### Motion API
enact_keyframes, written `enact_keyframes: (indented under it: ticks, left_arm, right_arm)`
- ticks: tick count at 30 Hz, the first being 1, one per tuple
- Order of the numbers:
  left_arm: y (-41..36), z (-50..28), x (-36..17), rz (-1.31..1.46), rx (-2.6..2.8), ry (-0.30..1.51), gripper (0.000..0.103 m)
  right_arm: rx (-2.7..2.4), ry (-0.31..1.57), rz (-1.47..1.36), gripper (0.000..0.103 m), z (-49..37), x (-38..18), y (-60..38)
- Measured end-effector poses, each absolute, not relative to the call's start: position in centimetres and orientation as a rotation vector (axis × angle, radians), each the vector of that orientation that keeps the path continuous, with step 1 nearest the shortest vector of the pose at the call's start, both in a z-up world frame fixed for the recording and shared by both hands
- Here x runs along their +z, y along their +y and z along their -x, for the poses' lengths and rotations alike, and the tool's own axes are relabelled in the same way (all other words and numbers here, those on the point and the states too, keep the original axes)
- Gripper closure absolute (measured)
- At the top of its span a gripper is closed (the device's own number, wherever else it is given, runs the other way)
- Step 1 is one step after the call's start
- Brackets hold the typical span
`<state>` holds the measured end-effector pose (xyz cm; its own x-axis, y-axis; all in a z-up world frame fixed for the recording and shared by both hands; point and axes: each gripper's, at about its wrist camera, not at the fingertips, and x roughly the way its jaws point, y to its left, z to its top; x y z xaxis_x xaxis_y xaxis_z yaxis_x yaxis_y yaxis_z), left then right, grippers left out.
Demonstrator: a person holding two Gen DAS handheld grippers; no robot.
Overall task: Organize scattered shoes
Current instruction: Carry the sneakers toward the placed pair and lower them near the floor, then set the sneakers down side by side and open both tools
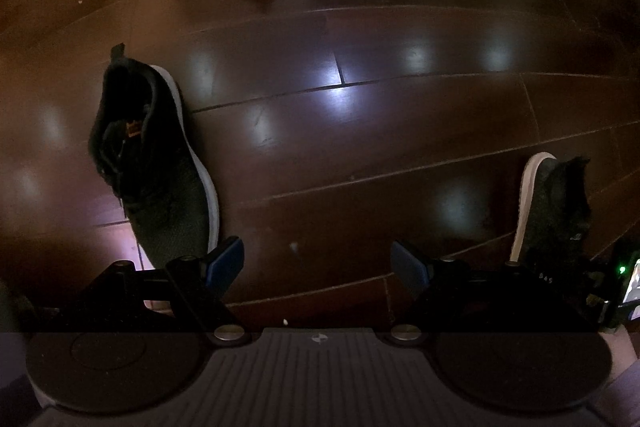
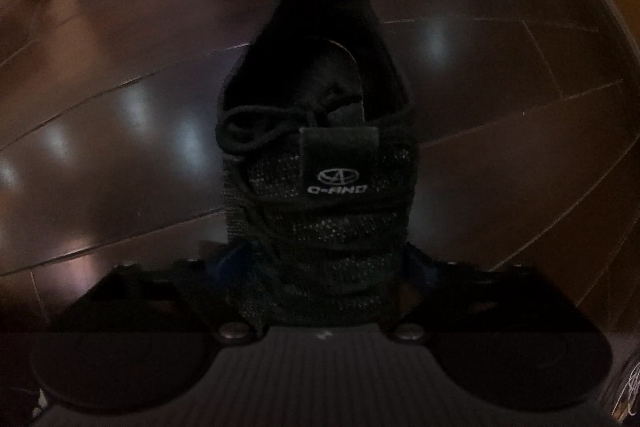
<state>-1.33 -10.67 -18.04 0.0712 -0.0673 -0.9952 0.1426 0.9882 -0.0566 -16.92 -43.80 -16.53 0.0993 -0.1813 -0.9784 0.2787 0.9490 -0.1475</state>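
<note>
Jaws of left gripper (image 1: 318, 265) spread, right gripper (image 2: 320, 259) pinching black sneaker (image 2: 316, 155) — glossy dark wood floor (image 1: 360, 147), dim room

You're working in a home, dimly lit. Dark glossy wooden floor (image 1: 360, 147) planks run underfoot, and worn sneakers (image 1: 156, 163) lie scattered about.

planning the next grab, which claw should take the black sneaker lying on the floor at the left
Left. The left claw is open and empty, with the black sneaker just ahead of its left finger. The right claw is already shut on a dark knit shoe.
</note>
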Motion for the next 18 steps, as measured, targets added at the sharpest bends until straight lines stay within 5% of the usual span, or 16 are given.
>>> enact_keyframes:
  ticks: [18]
  left_arm:
    - [-4.6,-1.0,-19.2,-0.006,-0.007,1.489,0.018]
  right_arm:
    - [-0.124,1.337,-0.15,0.041,10.5,-11.4,-35.6]
